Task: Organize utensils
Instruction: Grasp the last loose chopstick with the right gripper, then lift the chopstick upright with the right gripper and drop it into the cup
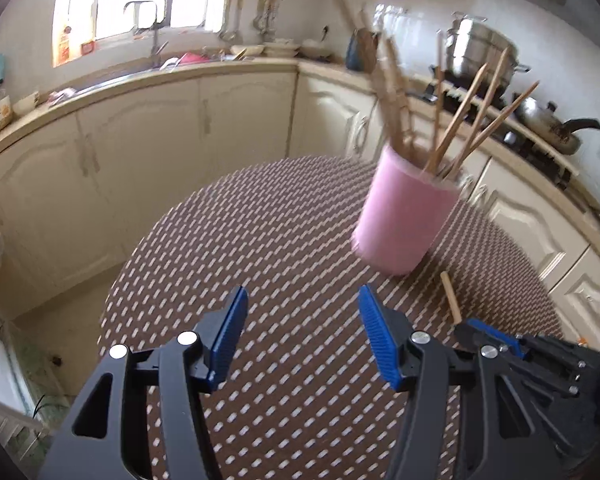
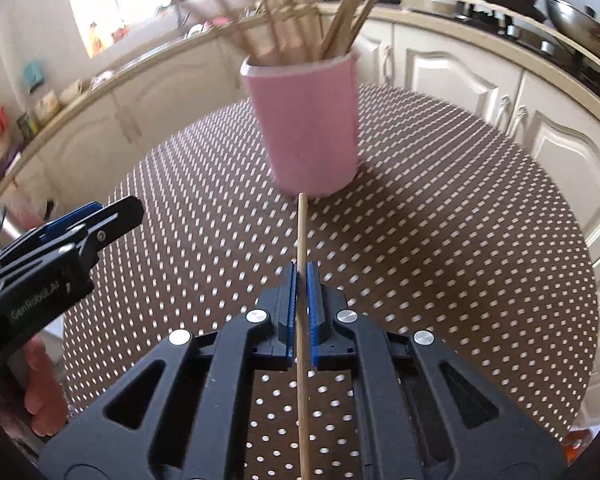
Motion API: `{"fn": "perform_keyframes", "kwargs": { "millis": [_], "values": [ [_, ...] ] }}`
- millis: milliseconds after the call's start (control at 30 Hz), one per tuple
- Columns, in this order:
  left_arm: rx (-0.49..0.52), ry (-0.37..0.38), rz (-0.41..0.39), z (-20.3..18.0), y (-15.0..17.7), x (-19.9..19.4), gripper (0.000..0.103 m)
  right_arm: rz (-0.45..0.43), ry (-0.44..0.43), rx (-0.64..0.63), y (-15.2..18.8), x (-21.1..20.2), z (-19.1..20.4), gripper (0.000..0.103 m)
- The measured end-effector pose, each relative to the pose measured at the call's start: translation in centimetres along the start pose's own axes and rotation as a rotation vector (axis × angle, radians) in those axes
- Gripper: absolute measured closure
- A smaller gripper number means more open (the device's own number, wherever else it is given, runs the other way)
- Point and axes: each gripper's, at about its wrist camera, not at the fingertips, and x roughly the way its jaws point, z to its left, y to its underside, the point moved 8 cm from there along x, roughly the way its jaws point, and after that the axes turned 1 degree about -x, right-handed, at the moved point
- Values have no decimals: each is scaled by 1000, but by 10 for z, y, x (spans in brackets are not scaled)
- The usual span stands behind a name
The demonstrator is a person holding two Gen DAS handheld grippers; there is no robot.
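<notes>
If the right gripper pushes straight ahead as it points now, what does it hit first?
Probably the pink cup: the chopstick held in the right gripper points at its base and looks almost touching, though depth is unclear.

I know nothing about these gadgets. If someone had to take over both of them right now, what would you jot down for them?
Right gripper: shut on a single chopstick, whose tip points toward the base of the pink cup.
Left gripper: open, nothing between its fingers, above the table.
Pink cup: on the dotted table, already holding a bunch of chopsticks.
Done: most utensils are in the cup; I see no other loose ones on the table.
Left: lift the held chopstick and probably drop it into the cup with the rest.
</notes>
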Motion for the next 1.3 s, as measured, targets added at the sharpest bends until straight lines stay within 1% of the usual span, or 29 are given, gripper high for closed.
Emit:
{"fn": "perform_keyframes", "kwargs": {
  "millis": [67, 167, 200, 233, 333, 400, 433, 500, 533, 600, 633, 700, 733, 800, 933, 1033, 1100, 1167, 1200, 1267, 1300],
  "values": [
    [2, 22, -22, -9, -13, -1, 45, -36, 2, 21, -6, -11, -8, 97],
    [-4, 90, -54, -24, -34, -2, 45, -103, 5, 51, -21, -31, -21, 98],
    [-4, 109, -64, -29, -40, -1, 46, -137, 6, 65, -28, -41, -28, 98],
    [-2, 122, -72, -34, -47, 1, 46, -153, 7, 69, -35, -44, -28, 98],
    [-5, 147, -67, -48, -64, 10, 46, -223, 19, 95, -58, -62, -38, 98],
    [-15, 168, -79, -53, -74, 16, 46, -274, 23, 108, -72, -78, -42, 98],
    [-24, 160, -75, -55, -78, 22, 46, -291, 27, 108, -75, -83, -43, 98],
    [-38, 159, -64, -59, -82, 31, 53, -330, 36, 109, -92, -91, -44, 98],
    [-45, 168, -58, -62, -85, 38, 59, -345, 38, 109, -99, -95, -41, 98],
    [-47, 136, -41, -62, -88, 52, 72, -376, 44, 112, -112, -104, -39, 98],
    [-53, 126, -27, -61, -88, 60, 84, -389, 44, 111, -117, -108, -40, 98],
    [-69, 161, -12, -62, -88, 69, 86, -433, 39, 109, -132, -121, -39, 98],
    [-69, 165, -12, -62, -88, 70, 87, -458, 38, 103, -141, -129, -37, 98],
    [-58, 170, -14, -66, -90, 73, 92, -516, 40, 93, -159, -146, -32, 98],
    [-42, 149, -25, -70, -94, 78, 92, -636, 33, 93, -198, -175, -23, 98],
    [-48, 162, -27, -70, -97, 81, 92, -744, 23, 99, -226, -194, -13, 98],
    [-54, 172, -27, -67, -95, 80, 92, -798, 18, 97, -235, -197, -7, 98],
    [-58, 180, -28, -63, -93, 79, 92, -812, 11, 79, -233, -183, 2, 98],
    [-57, 183, -29, -58, -91, 77, 92, -798, 21, 43, -228, -165, 7, 98],
    [-53, 185, -33, -53, -89, 76, 92, -680, 49, -40, -214, -114, 14, 98],
    [-55, 185, -34, -53, -89, 76, 92, -574, 48, -76, -204, -79, 15, 97]
  ]
}}
